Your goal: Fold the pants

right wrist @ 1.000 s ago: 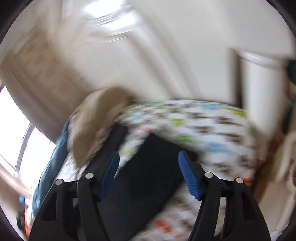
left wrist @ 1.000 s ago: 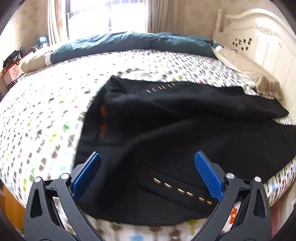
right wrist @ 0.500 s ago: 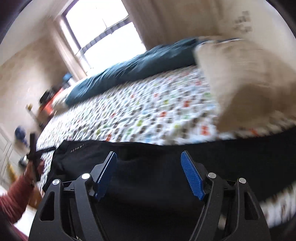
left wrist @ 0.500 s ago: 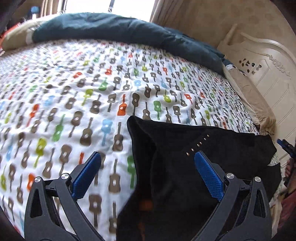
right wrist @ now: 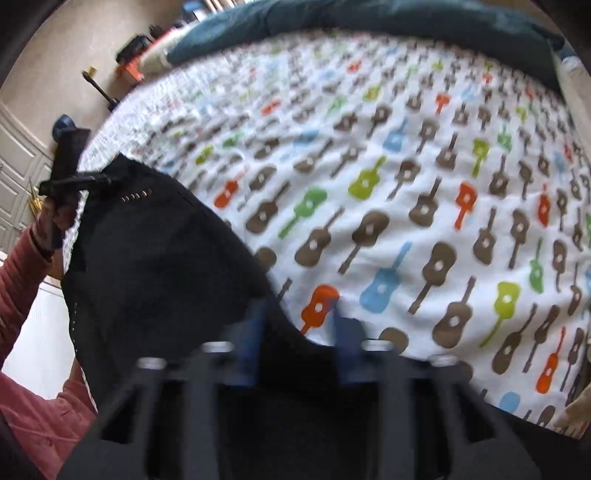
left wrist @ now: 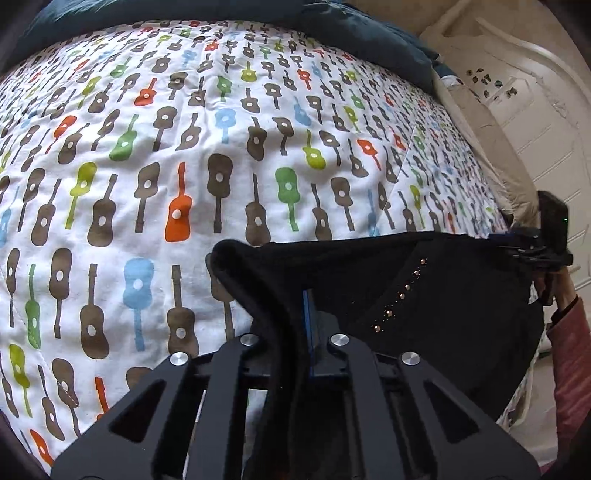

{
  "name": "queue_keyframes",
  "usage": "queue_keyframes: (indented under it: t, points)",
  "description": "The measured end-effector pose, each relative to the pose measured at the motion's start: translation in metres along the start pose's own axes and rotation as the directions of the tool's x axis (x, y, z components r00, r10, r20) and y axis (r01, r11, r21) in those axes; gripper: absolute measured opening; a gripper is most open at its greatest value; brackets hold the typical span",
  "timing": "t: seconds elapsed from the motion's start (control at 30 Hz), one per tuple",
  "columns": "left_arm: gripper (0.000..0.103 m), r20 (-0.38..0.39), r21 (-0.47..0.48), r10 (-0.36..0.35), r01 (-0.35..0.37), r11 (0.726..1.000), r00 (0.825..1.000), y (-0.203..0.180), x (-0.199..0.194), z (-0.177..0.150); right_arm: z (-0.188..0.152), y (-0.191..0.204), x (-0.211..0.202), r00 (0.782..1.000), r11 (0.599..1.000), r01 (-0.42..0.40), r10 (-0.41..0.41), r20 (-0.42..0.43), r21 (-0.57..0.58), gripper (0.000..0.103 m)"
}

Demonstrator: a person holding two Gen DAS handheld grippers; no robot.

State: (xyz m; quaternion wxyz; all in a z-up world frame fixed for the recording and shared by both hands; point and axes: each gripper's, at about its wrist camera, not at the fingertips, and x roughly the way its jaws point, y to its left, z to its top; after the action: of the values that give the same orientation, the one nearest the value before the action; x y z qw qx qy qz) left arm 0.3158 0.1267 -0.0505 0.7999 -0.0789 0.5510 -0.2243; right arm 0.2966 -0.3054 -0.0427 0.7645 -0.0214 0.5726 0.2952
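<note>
A bedroom: a wide bed under a white quilt (left wrist: 229, 122) printed with coloured guitars fills both views, with a dark teal duvet (left wrist: 351, 33) bunched along its far side and a white carved headboard (left wrist: 517, 92) at the right. On the left of the scene, the left gripper (left wrist: 304, 321) has its jaws closed flat on a raised edge of the black pants (left wrist: 424, 295); the blue pads meet with the cloth pinched between them, and the fabric drapes away from the grip. A curved row of small metal studs (left wrist: 400, 295) marks what looks like a pocket, so this is probably the waist end. To the right, the right gripper (right wrist: 295, 325) is blurred; its jaws appear close together with dark cloth bunched between them, most likely clamped on the far edge of the same garment. Held at two points, the pants hang stretched between the grippers at the near edge of the bed, partly off the quilt, a hold that would let the person lay them flat or bring one half over the other. A beige pillow (left wrist: 491, 147) lies against the headboard, well apart from the pants. Nothing sits on the quilt where the garment could be spread.
</note>
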Motion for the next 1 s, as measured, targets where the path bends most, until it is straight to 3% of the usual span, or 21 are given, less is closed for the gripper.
queue_keyframes:
  t: [0.07, 0.2, 0.37, 0.47, 0.6, 0.73, 0.8, 0.9, 1.0]
  points:
    - [0.006, -0.003, -0.004, -0.001, 0.001, 1.000, 1.000, 0.003, -0.003, 0.000, 0.002, 0.013, 0.000, 0.999, 0.998, 0.042, -0.043, -0.007, -0.047, 0.013]
    - [0.006, 0.081, -0.018, -0.047, 0.048, 0.999, 0.996, 0.000, -0.024, 0.001, -0.005, 0.042, -0.044, 0.978, 0.987, 0.153, -0.144, 0.150, -0.051, 0.012]
    - [0.006, 0.210, -0.005, -0.133, 0.137, 0.991, 0.969, -0.010, -0.071, -0.015, -0.049, 0.093, -0.102, 0.909, 0.959, 0.272, -0.231, 0.346, -0.076, 0.012]
    - [0.006, 0.280, 0.053, -0.174, 0.166, 0.985, 0.944, -0.024, -0.106, -0.041, -0.088, 0.126, -0.120, 0.867, 0.939, 0.334, -0.272, 0.418, -0.082, 0.012]
    - [0.006, 0.305, 0.063, -0.184, 0.173, 0.983, 0.934, -0.036, -0.128, -0.083, -0.140, 0.158, -0.118, 0.828, 0.918, 0.391, -0.322, 0.460, -0.062, 0.012]
    - [0.006, 0.312, 0.042, -0.182, 0.178, 0.983, 0.932, -0.034, -0.136, -0.134, -0.188, 0.177, -0.101, 0.814, 0.906, 0.420, -0.353, 0.461, -0.048, 0.012]
    - [0.007, 0.315, 0.021, -0.187, 0.190, 0.982, 0.931, -0.030, -0.137, -0.158, -0.207, 0.184, -0.085, 0.821, 0.902, 0.429, -0.368, 0.436, -0.047, 0.012]
    - [0.015, 0.311, -0.003, -0.148, 0.156, 0.988, 0.939, -0.025, -0.131, -0.187, -0.227, 0.184, -0.061, 0.850, 0.920, 0.390, -0.351, 0.393, -0.022, 0.012]
    - [0.034, 0.323, -0.033, -0.106, 0.123, 0.992, 0.940, -0.015, -0.127, -0.214, -0.239, 0.182, -0.040, 0.876, 0.935, 0.354, -0.334, 0.348, 0.008, 0.014]
